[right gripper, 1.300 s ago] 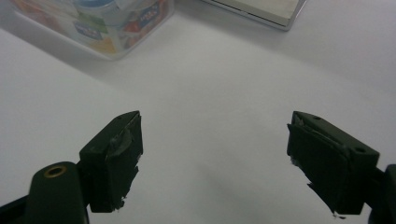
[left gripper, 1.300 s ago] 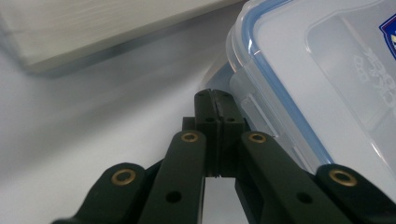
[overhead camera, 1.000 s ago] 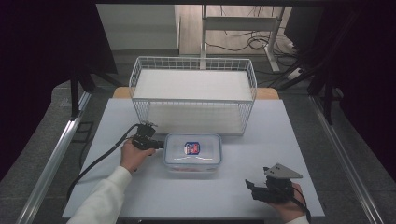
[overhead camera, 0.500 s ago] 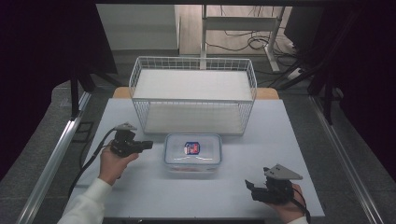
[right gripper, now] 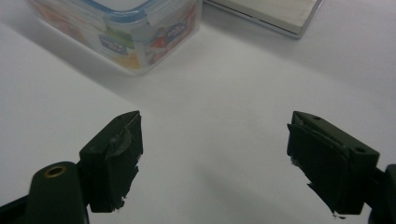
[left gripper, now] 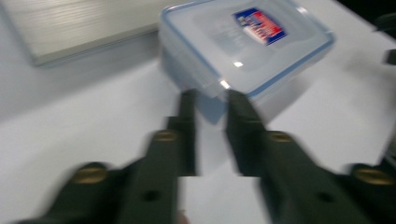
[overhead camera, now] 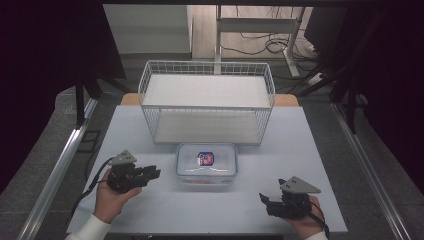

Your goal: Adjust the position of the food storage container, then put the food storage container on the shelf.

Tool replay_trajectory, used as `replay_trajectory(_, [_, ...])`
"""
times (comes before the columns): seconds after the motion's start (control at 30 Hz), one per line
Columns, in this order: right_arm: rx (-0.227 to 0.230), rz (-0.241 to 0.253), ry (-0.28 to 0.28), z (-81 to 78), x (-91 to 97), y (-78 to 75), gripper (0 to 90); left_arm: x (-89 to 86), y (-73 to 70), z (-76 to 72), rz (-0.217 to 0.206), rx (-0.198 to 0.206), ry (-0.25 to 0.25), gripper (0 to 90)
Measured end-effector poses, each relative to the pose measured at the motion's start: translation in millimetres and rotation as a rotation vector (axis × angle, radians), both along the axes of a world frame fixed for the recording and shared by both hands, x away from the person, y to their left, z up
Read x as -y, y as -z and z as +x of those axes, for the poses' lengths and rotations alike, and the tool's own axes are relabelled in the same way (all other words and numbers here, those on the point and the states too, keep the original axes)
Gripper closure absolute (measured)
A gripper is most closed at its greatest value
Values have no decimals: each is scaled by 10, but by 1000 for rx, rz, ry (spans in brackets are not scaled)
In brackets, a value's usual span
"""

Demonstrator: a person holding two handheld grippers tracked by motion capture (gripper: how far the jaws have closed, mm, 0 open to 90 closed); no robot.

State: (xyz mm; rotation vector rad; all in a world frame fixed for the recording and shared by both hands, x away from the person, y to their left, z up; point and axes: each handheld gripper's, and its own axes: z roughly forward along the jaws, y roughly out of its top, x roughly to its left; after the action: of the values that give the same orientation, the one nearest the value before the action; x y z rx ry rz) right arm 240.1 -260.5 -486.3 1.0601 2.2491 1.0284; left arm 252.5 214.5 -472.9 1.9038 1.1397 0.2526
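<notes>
At about eight o'clock on the white worktop (overhead camera: 320,150), seen from above, the left hand (overhead camera: 111,197) lies low with the forearm coming in from the bottom edge, wrist turned so that the left tongs (overhead camera: 152,173) point level towards three o'clock, at the plastic box (overhead camera: 207,163). Their jaws have just been opening and now stand a moderate gap apart with nothing between them; in the left gripper view the tips sit just short of the box's near corner (left gripper: 219,88), not touching it, and the picture is blurred. A cable trails from the tongs back past the hand towards seven o'clock.

The box sits at the middle of the worktop, lid on, a red and blue label on top, just in front of the wire basket (overhead camera: 207,102), which stands at twelve o'clock.

At about five o'clock the right hand (overhead camera: 300,220) rests near the front edge, palm under the body of the right tongs (overhead camera: 263,200), which point towards nine o'clock, well apart from the box. In the right gripper view their jaws stand wide open and empty above the bare worktop, with the box (right gripper: 130,35) up at eleven o'clock.
</notes>
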Motion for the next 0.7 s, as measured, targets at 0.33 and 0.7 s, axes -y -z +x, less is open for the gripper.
replay_trajectory(0.33, [2,18,-35,22,-44,-7,183,12,-12,28,-60,-65,19,308])
replay_trajectory(0.7, [-58,112,-65,50,-124,-83,191,15,-17,82,-80,-82,-1,250])
